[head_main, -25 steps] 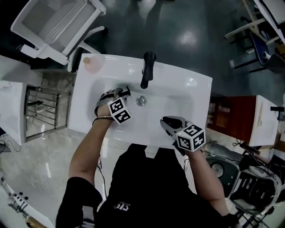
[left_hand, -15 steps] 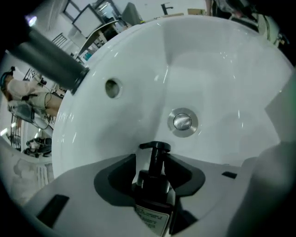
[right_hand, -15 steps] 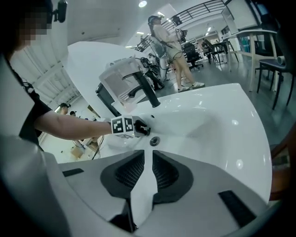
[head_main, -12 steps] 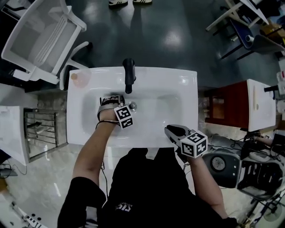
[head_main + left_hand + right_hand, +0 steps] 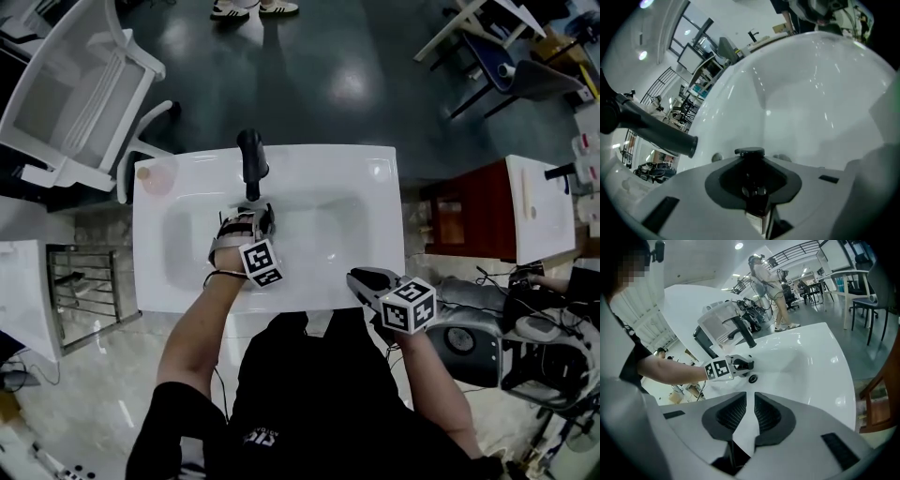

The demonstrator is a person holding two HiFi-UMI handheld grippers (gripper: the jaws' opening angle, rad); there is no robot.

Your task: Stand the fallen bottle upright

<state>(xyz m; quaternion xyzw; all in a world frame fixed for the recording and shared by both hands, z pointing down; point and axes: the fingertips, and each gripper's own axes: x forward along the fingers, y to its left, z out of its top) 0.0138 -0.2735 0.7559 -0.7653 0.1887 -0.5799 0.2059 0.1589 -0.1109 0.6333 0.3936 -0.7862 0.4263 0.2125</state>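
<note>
our left gripper (image 5: 261,214) sits in the basin of the white sink (image 5: 375,187), just in front of the black faucet (image 5: 251,155) at the back edge. its jaws have just been closing and clamp a small dark bottle (image 5: 755,187), whose cap pokes out past the pads. our right gripper (image 5: 356,277) hovers over the sink's front edge, toward the right corner. its jaws are narrow, with nothing between them.

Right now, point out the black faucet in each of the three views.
Head view: the black faucet stands at the back rim of the white sink, upper part, left of centre.
Left gripper view: far left, its spout slanting down toward the middle.
Right gripper view: just above centre, behind the basin.
Shared landmark: the white sink, seen in all three.
</note>
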